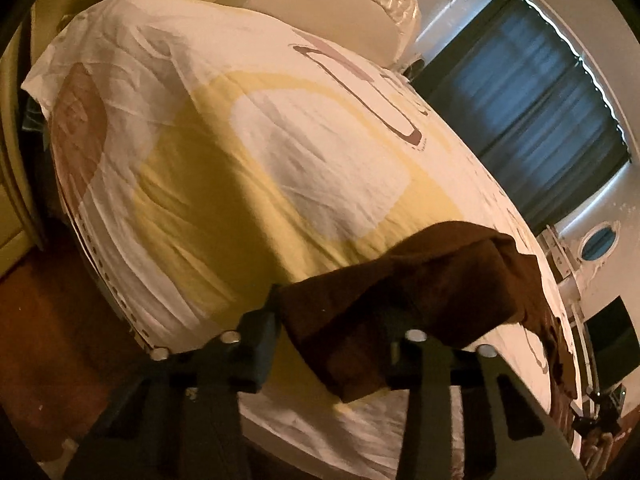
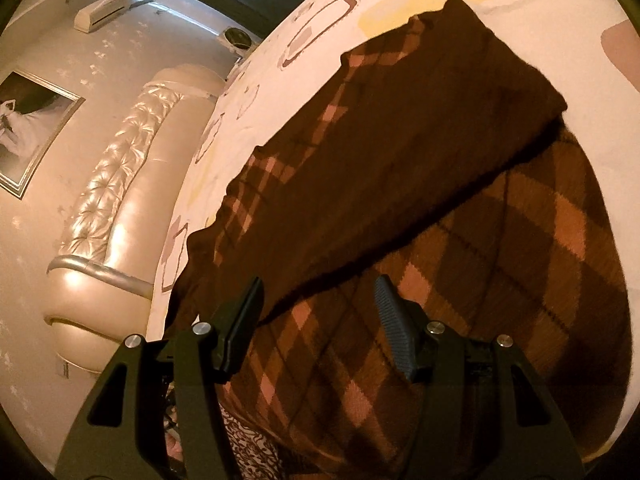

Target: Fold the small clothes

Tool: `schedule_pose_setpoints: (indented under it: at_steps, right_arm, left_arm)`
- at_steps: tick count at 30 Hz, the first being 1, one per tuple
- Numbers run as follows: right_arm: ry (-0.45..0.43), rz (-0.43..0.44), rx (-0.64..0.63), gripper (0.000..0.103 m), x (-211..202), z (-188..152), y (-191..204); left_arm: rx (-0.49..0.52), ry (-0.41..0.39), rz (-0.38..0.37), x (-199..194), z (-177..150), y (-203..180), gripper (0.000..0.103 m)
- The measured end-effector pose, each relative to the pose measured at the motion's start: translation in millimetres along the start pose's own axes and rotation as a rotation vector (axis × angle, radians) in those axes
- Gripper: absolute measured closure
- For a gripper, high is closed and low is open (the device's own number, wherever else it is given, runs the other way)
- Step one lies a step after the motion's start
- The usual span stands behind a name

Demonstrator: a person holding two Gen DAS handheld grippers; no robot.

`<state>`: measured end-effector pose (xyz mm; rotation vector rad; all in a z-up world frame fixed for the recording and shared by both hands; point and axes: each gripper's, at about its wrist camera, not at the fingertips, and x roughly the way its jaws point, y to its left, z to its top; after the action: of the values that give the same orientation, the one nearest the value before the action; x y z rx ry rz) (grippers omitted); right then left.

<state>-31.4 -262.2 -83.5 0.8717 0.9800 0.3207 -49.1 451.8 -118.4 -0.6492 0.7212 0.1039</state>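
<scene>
Brown argyle knitted garment half folded on patterned white-and-yellow bed cover. Left gripper jaws apparently pinching its plain brown edge; right gripper jaws spread above. Best lifted evenly, edges aligned, creases smoothed.

Both grippers, the left gripper and the right gripper, are matte black — angular triangular-cutout arms, silver round bolts, ribbed finger pads.
</scene>
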Motion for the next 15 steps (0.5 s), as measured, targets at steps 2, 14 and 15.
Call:
schedule_pose_setpoints:
  at_steps: [2,14,15]
  right_arm:
    - [-0.001,-0.003,0.005,0.046,0.8,-1.6,-1.3]
    - [-0.019,0.007,0.027,0.046,-1.8,-3.8,-6.6]
    - [-0.020,0.008,0.029,0.046,-2.7,-3.8,-7.1]
  left_arm:
    - [0.019,0.014,0.021,-4.2,0.3,-1.2,0.081]
    - [-0.031,0.169,-0.159,-48.1,30.8,-29.1,0.099]
    - [-0.056,0.178,-0.186,-51.9,34.2,-34.4,0.099]
